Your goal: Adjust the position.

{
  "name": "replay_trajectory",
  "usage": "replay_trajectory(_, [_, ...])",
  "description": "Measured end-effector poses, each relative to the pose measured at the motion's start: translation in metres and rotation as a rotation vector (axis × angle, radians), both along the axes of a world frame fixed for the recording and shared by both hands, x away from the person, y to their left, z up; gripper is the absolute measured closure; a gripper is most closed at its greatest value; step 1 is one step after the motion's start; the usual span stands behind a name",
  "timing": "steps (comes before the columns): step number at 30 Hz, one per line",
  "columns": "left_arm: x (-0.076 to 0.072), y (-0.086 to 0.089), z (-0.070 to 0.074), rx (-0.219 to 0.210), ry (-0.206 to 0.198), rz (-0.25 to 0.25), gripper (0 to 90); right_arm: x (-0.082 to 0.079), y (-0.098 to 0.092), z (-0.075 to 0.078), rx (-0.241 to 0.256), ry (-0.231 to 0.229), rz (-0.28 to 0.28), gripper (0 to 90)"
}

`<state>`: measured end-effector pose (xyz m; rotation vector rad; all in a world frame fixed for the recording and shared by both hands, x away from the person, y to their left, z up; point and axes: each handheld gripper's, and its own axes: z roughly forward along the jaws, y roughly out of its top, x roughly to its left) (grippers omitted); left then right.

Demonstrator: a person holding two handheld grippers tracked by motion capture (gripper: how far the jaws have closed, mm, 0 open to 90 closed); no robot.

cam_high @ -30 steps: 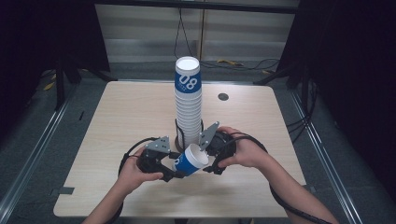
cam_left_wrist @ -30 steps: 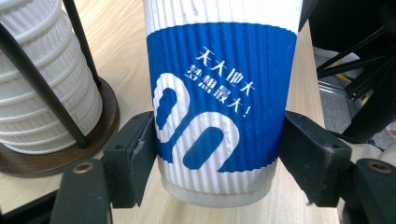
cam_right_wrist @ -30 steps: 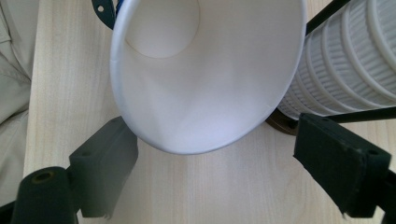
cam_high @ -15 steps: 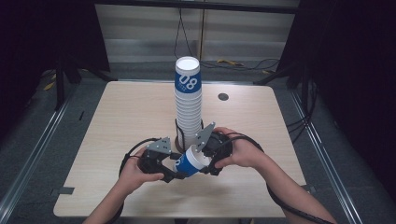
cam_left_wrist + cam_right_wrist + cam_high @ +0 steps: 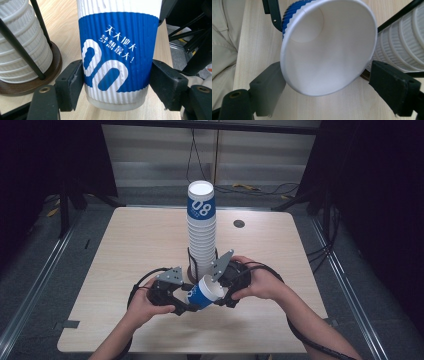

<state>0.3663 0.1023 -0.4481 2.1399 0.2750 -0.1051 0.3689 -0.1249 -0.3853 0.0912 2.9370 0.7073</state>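
A single blue-and-white ribbed paper cup [image 5: 200, 295] lies tilted just above the table, between both grippers. My left gripper [image 5: 116, 86] is shut on the cup [image 5: 117, 50] near its base, a pad pressed on each side. In the high view, this left gripper [image 5: 190, 301] sits at the front, left of centre. My right gripper [image 5: 329, 82] stands open around the cup's mouth [image 5: 324, 50], which faces its camera; its right jaw is clear of the rim. In the high view, the right gripper [image 5: 221, 292] is in front of a tall cup stack [image 5: 201, 235].
The stack stands in a black wire holder on a round wooden base [image 5: 32, 82] at mid-table. The wooden table [image 5: 140, 240] has a round grommet [image 5: 239, 224] at the back right. Metal rails run along both sides, and cables lie on the floor behind.
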Motion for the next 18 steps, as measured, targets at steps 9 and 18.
replay_trajectory(9, [0.001,0.002,0.0,-0.002,0.007,0.005,29.6,0.001,-0.012,-0.003,0.097,0.023,-0.045,13.4])
replay_trajectory(18, [0.001,0.005,0.0,-0.013,0.013,0.014,29.6,0.002,-0.025,-0.009,0.211,0.056,-0.094,12.9])
